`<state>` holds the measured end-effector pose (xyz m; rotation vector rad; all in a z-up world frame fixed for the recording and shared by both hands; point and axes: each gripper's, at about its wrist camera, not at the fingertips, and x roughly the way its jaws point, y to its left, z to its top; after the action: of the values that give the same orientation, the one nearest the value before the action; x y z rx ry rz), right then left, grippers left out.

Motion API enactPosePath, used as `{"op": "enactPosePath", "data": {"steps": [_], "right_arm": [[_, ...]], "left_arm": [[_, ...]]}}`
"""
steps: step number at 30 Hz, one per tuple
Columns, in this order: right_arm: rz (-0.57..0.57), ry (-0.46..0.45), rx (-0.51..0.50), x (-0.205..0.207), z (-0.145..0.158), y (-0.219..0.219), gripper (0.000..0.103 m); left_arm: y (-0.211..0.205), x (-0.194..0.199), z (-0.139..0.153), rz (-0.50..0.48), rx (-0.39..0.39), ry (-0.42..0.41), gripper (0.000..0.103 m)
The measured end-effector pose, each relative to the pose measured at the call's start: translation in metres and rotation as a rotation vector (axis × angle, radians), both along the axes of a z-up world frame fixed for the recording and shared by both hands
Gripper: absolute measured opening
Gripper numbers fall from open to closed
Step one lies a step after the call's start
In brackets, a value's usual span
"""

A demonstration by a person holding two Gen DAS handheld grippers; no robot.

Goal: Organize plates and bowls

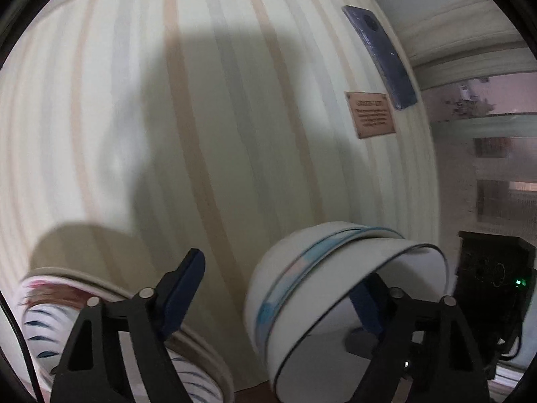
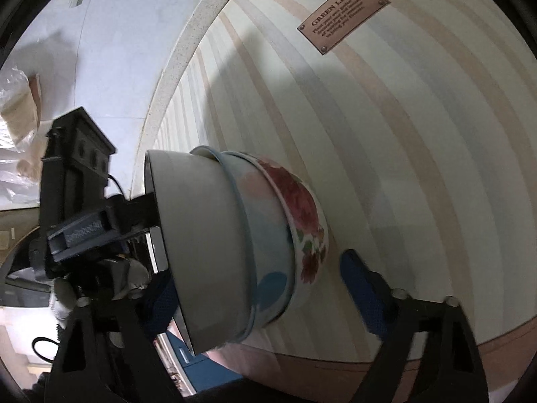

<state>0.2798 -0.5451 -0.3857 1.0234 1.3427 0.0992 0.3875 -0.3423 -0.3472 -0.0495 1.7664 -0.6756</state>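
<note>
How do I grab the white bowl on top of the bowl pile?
On the white bowl, pinch the dark-edged rim from its open side, one finger inside and one outside. It sits deep in the blue-banded bowl, so only its upper wall is bare to grip.

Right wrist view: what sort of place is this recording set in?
Probably a home dining or kitchen table. A striped tablecloth with a "GREEN LIFE" patch covers it, a stack of nested bowls sits on top, and a phone lies near the edge.
</note>
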Motion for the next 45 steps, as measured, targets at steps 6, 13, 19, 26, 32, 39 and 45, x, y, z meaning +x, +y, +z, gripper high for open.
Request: {"op": "enactPosePath", "data": {"steps": [6,13,19,26,32,39,45], "right_arm": [[-0.032,0.006,-0.008,0.004,-0.006,0.000,0.066],[-0.044,0.017,-0.017,0.008,-0.007,-0.001,0.063],[-0.036,0.042,-0.013,0.008,-0.007,0.004,0.063],[-0.022,0.022,-0.017,0.011,0.010,0.012,0.063],[0.036,-0.003,-0.029,0.024,0.032,0.028,0.063],[0.116,-0.029,-0.016,0.050,0.048,0.064,0.063],[0.213,-0.037,0.007,0.074,0.048,0.105,0.063]], "left_arm": [[-0.006,-0.006,0.006,0.006,-0.056,0.006,0.053],[-0.002,-0.010,0.015,0.029,-0.028,-0.022,0.048],[0.003,-0.013,0.021,0.025,-0.010,-0.041,0.048],[0.016,-0.012,0.033,0.062,-0.019,-0.049,0.048],[0.038,-0.007,0.053,0.113,-0.036,-0.070,0.048],[0.083,0.002,0.070,0.196,-0.039,-0.090,0.048],[0.134,0.004,0.072,0.294,-0.012,-0.105,0.048]]}}
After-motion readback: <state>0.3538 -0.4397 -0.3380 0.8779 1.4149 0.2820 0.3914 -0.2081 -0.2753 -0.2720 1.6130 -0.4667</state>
